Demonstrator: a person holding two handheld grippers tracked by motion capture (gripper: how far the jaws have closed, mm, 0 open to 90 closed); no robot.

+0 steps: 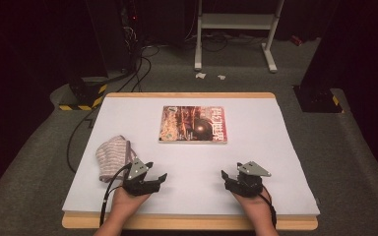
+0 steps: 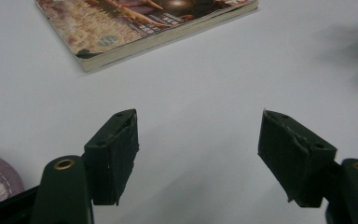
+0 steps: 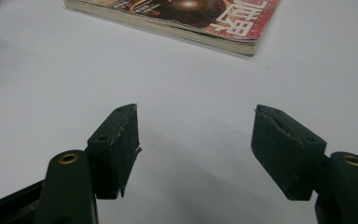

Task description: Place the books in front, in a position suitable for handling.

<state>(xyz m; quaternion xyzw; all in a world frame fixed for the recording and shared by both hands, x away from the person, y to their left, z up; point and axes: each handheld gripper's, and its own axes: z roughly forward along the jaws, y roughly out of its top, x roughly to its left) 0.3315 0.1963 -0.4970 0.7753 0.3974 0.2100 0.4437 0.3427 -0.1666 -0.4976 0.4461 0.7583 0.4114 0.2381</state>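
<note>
The magazine (image 1: 193,124) lies flat at upper centre of the white bench (image 1: 275,162), long axis left-right and title at its right end, with bare surface all round, a knitted cloth (image 1: 112,156) near the left edge, and the left hand-held gripper (image 1: 156,173) and right hand-held gripper (image 1: 230,176) both jaws apart, empty, down at the near edge.

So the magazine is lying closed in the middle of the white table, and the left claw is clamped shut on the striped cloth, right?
Not quite. The magazine does lie closed on the white table, but the left claw is open and empty, beside the striped cloth, as the high view and the left gripper view show.
</note>
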